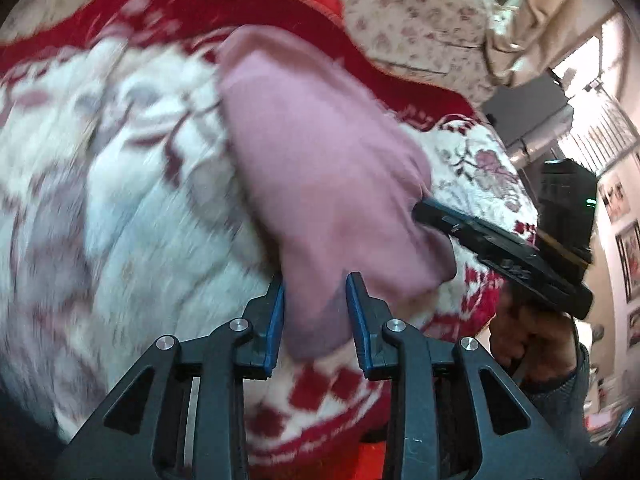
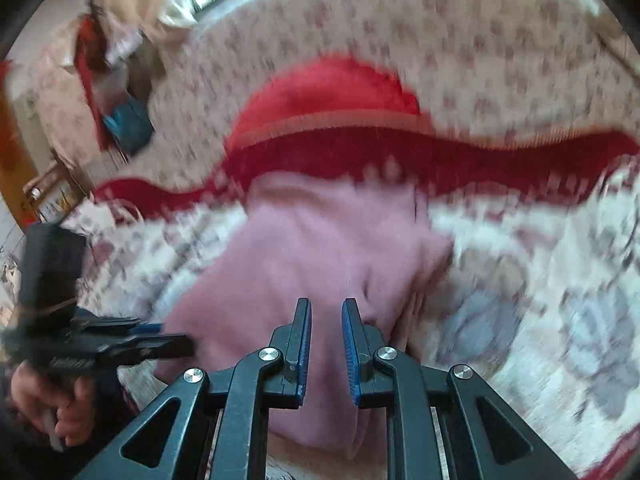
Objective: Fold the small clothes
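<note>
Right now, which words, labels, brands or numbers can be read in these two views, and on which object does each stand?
None can be read.
Pale marks on the black right gripper's side: too small.
Embossed marks on the black left gripper's body: blurred.
The pink fleece garment shows no text.

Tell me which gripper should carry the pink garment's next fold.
Right, probably. The right gripper seems to pinch the pink garment at a puckered corner, ready to pull over. The left gripper has cloth between its jaws, but they look slack.
</note>
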A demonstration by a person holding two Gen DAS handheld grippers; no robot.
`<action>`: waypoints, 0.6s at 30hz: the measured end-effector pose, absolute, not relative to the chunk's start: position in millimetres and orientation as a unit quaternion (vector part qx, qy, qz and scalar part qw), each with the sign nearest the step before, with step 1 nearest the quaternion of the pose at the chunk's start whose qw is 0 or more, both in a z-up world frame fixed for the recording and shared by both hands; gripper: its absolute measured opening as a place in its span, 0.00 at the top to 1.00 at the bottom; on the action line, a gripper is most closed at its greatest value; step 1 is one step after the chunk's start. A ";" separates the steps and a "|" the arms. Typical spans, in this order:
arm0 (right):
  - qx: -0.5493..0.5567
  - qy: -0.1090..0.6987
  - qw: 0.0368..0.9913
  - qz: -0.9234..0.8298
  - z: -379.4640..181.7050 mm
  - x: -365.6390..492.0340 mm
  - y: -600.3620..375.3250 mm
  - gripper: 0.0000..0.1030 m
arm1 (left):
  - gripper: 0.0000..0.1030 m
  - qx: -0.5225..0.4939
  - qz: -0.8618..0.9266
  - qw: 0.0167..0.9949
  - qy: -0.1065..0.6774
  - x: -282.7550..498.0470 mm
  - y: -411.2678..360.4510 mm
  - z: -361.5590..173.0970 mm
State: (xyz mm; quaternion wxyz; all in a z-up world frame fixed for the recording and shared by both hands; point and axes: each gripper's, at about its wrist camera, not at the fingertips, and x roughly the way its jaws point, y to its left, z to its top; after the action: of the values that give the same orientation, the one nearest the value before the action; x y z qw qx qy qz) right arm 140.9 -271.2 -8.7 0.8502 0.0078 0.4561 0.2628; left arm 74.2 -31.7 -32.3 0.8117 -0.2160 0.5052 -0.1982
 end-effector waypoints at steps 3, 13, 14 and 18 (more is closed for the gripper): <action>0.032 0.474 0.841 0.260 -10.9 143.9 -280.8 0.86 | 0.73 -0.227 -0.167 0.815 0.506 70.0 -20.1 -29.5; 0.049 0.398 0.882 0.250 39.7 194.5 -293.7 0.86 | 0.71 -0.168 -0.196 0.879 0.401 194.9 -34.5 22.4; 0.050 0.396 0.881 0.256 35.6 204.1 -290.5 0.86 | 0.71 -0.166 -0.184 0.875 0.416 220.1 -35.5 9.7; 0.014 0.448 0.868 0.215 -11.5 244.0 -277.4 0.86 | 0.72 -0.170 -0.156 0.849 0.475 263.9 -32.1 -39.2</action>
State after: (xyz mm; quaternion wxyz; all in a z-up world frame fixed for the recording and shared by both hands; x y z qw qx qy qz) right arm 244.0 -277.4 -11.5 0.8678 0.0144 0.4480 0.2146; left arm 263.9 -32.1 -39.2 0.8493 -0.1696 0.4751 -0.1557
